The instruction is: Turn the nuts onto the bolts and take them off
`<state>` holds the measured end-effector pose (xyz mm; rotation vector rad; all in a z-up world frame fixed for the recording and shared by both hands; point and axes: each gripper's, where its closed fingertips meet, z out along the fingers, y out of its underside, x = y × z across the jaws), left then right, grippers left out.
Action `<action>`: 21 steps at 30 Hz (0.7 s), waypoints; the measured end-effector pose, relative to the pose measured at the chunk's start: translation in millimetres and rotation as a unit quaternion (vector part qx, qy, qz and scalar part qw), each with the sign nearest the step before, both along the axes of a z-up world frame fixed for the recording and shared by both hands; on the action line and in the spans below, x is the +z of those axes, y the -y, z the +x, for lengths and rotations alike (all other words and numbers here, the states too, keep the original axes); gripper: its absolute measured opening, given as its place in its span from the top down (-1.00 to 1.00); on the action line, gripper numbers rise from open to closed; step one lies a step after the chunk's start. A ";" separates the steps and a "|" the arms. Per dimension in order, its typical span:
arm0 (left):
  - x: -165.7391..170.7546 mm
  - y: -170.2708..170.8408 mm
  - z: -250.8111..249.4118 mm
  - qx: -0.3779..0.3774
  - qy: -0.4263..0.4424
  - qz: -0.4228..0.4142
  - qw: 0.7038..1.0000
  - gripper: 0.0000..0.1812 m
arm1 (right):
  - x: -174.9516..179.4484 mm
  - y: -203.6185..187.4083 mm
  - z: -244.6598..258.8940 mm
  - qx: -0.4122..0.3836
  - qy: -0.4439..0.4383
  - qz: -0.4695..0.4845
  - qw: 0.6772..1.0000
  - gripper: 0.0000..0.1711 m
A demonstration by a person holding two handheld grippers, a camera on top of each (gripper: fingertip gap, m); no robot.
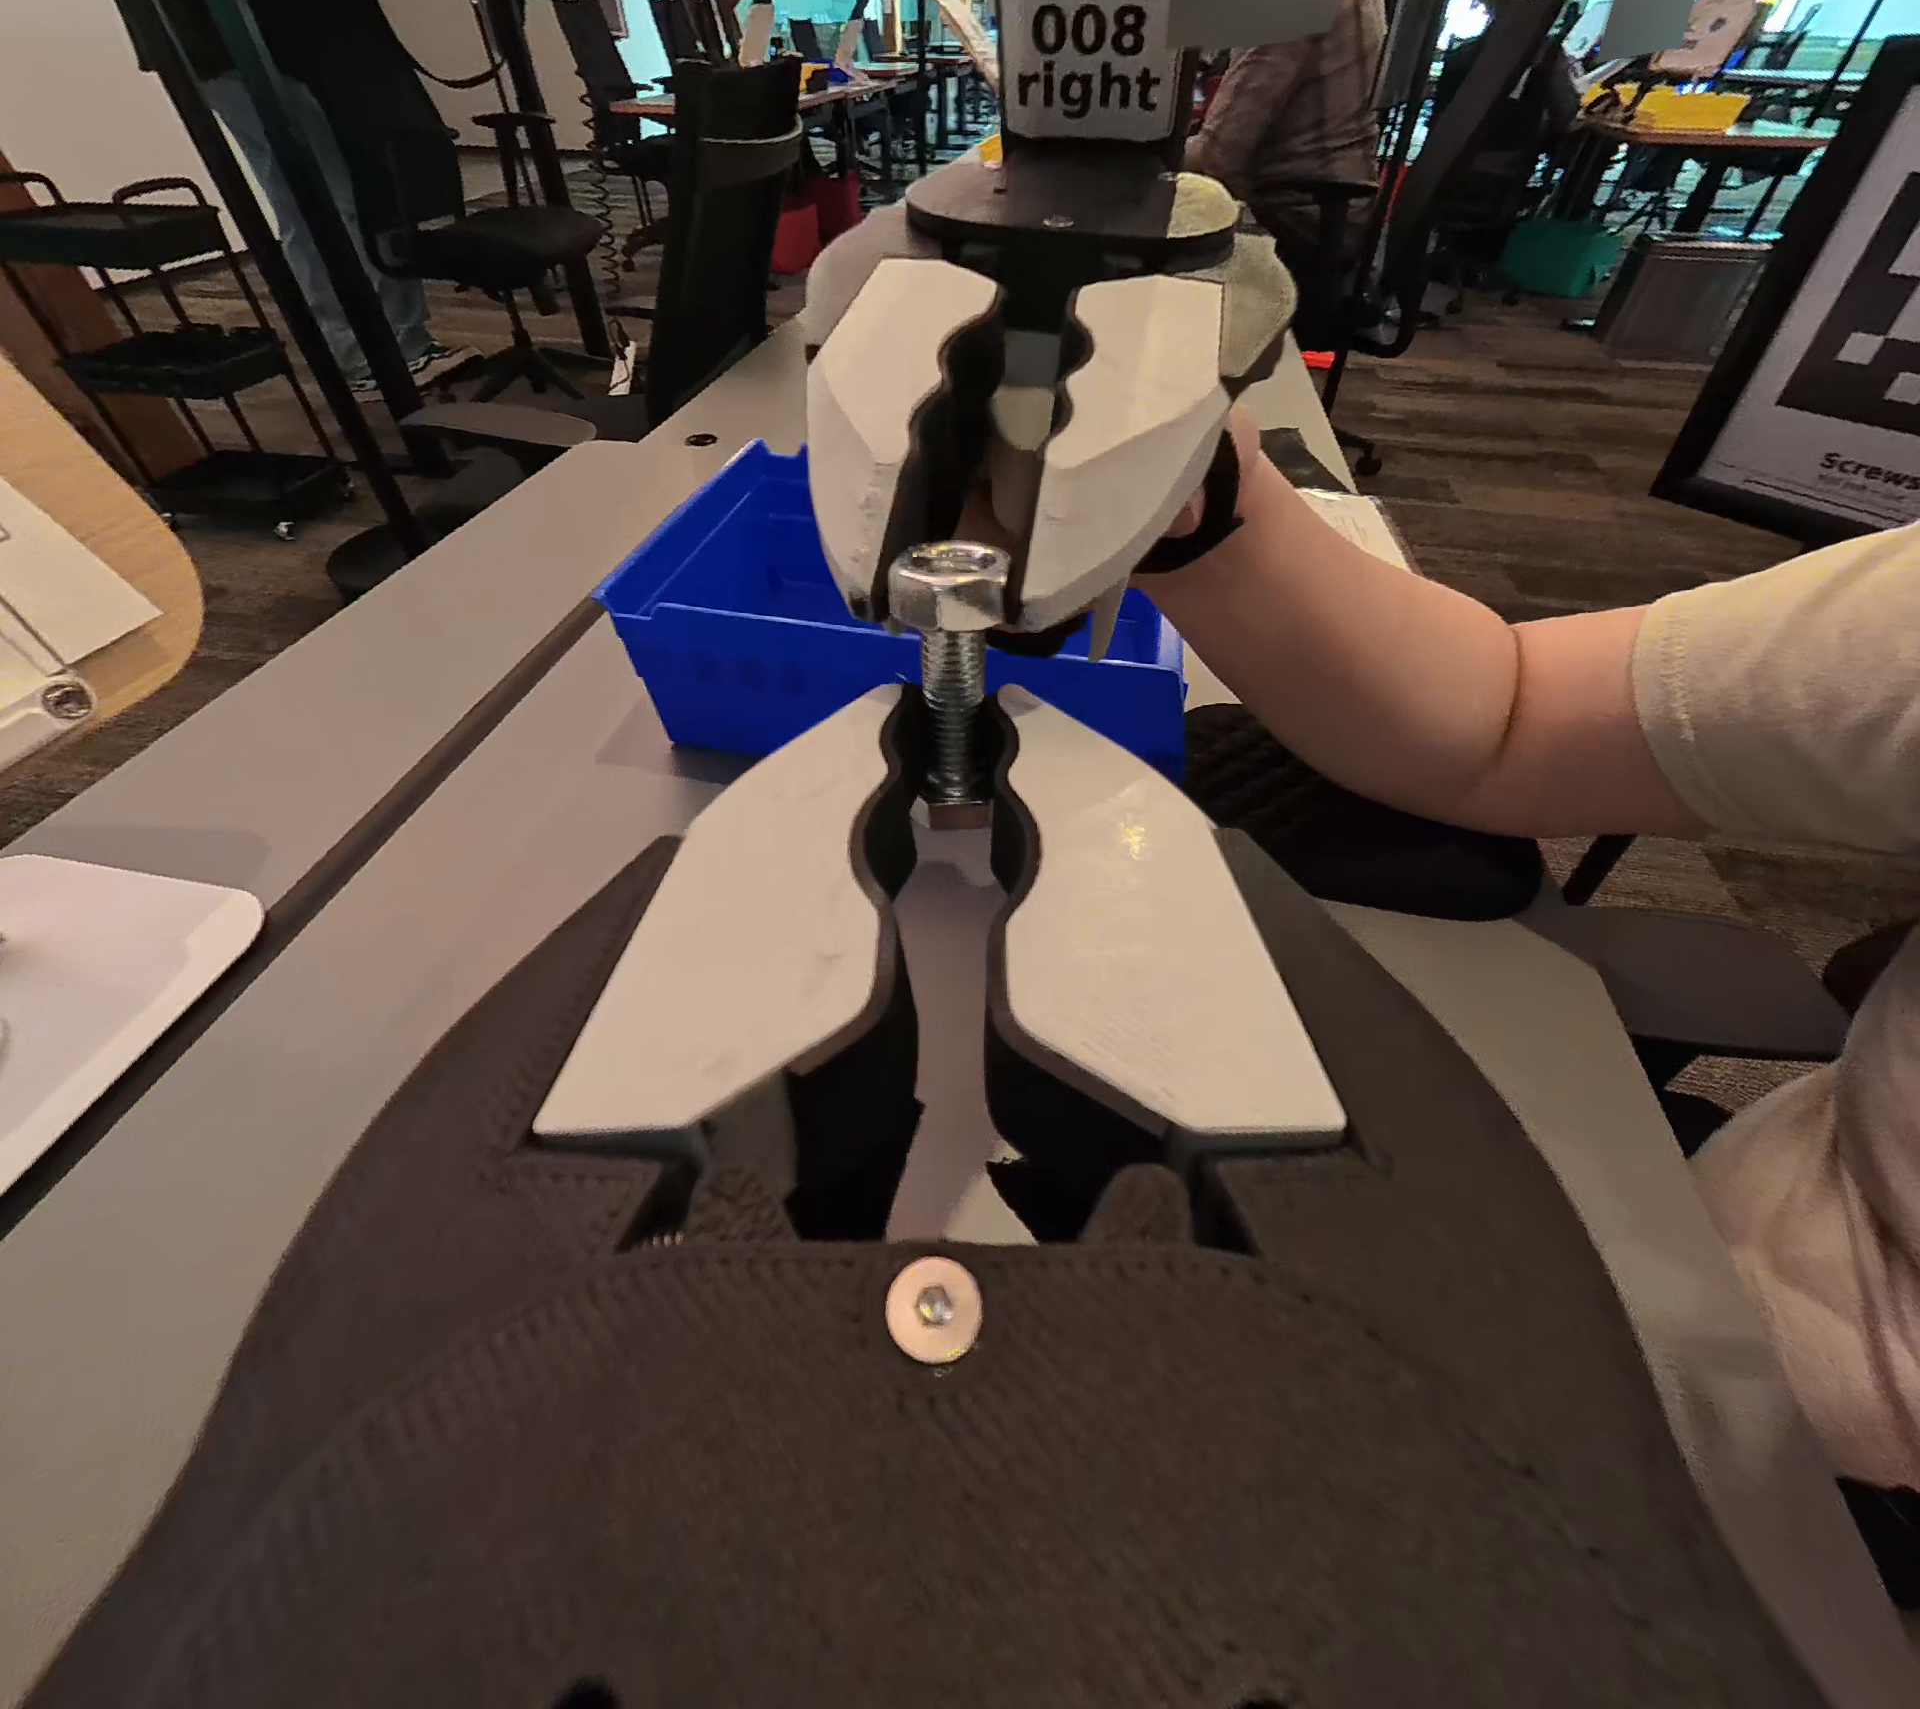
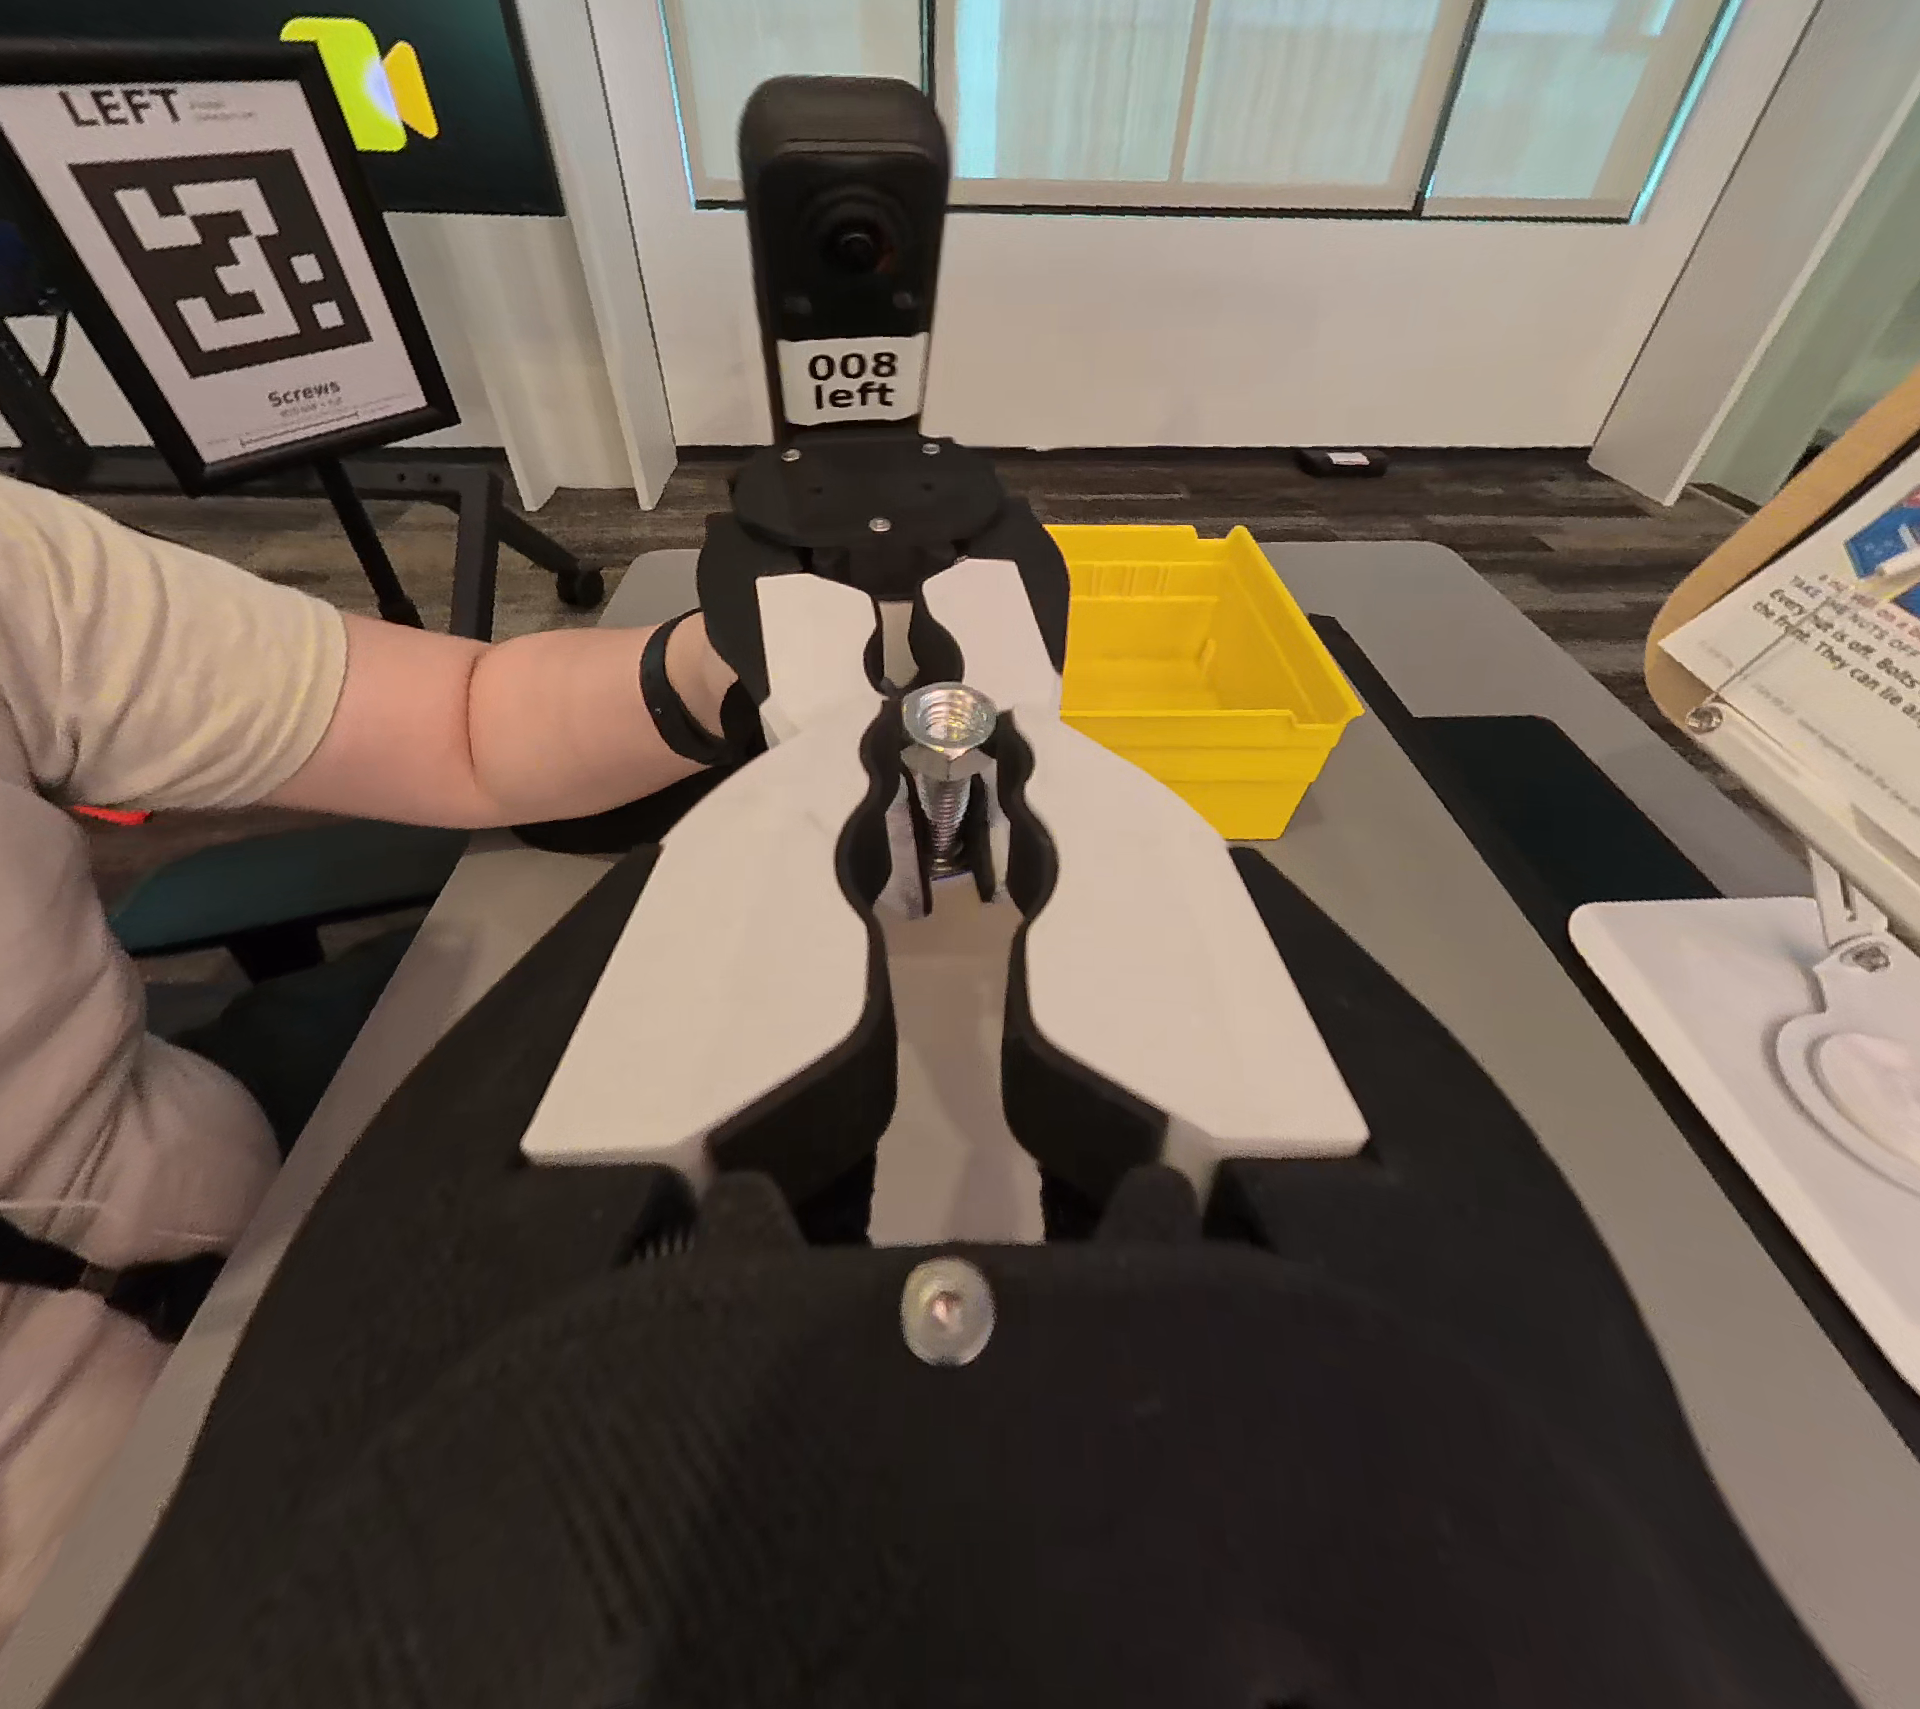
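A silver bolt (image 1: 952, 724) is held above the grey table (image 1: 416, 828). My left gripper (image 1: 951, 729) is shut on its lower shank, just above the head. A silver hex nut (image 1: 948, 589) sits on the bolt's top end. My right gripper (image 1: 951, 620) comes from the opposite side and is shut on that nut. In the right wrist view the nut (image 2: 948, 729) sits between my right gripper's (image 2: 948, 750) fingertips, with the bolt's thread (image 2: 940, 818) below it. The left gripper (image 2: 894, 672) faces it there; its fingertips are partly hidden under the right fingers.
A blue bin (image 1: 727, 620) stands on the table behind the bolt. A yellow bin (image 2: 1195, 672) stands on the other side. A white stand base (image 2: 1714, 984) with an instruction sheet is at the table's edge. A person's arm (image 1: 1403, 724) reaches in from the side. Only a small space, under 4 cm, lies between the two pairs of fingers.
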<state>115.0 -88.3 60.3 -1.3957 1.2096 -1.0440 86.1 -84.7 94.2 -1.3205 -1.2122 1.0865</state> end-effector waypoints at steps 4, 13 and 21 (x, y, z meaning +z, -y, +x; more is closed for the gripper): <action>3.0 -10.7 -3.8 0.039 0.007 0.001 0.999 0.90 | 2.4 -10.3 -2.8 -0.041 -0.013 -0.016 0.999 0.79; 1.2 -35.8 -14.9 0.154 -0.015 0.038 0.987 0.90 | 1.9 -31.5 -11.1 -0.159 -0.050 -0.046 0.985 0.79; 12.7 -32.1 -18.8 0.135 0.017 0.020 0.990 0.89 | 17.6 -21.0 -6.7 -0.128 -0.060 0.038 0.989 0.47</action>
